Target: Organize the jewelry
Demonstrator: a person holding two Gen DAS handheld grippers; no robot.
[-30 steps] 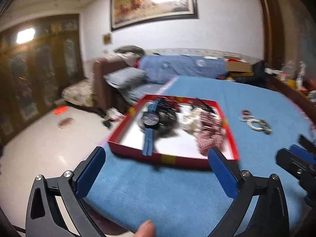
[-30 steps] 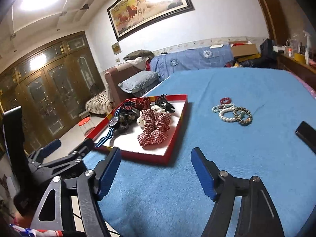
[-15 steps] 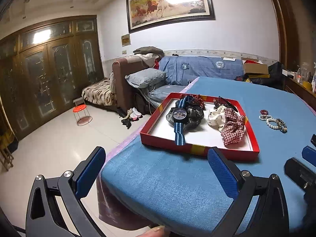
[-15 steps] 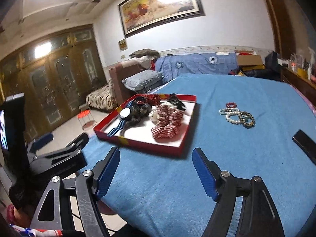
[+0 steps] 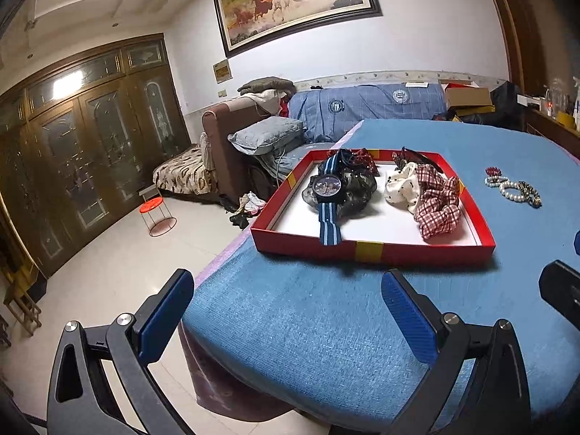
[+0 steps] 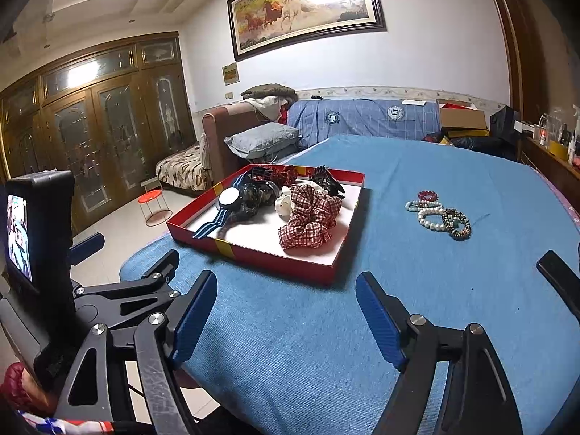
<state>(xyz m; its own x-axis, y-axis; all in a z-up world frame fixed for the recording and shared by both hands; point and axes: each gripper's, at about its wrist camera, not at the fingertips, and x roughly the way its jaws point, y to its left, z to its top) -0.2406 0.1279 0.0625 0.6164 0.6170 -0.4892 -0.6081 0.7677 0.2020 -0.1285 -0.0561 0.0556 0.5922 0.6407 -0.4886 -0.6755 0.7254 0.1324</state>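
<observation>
A red tray (image 5: 369,252) (image 6: 253,253) lies on the blue table cloth (image 5: 326,326). It holds a watch with a blue striped strap (image 5: 328,186) (image 6: 228,197), a red plaid scrunchie (image 5: 436,204) (image 6: 308,221), a white dotted scrunchie (image 5: 400,185) and dark hair pieces. Several bead bracelets (image 5: 513,188) (image 6: 435,214) lie on the cloth to the tray's right. My left gripper (image 5: 286,282) is open and empty, short of the tray's near wall. My right gripper (image 6: 286,282) has its jaws opening with nothing between them, near the tray's front right corner.
The table's left edge drops to a tiled floor (image 5: 108,272) with a red stool (image 5: 156,214). A sofa with a grey pillow (image 5: 268,137) stands behind the table. My left gripper's body and screen (image 6: 36,224) fill the right view's left side. Bottles line a shelf (image 6: 554,145).
The left view has swung and steadied, so the tray now sits sharp and a little right of centre. The right view has rolled slightly, and the right jaws have spread a little.
</observation>
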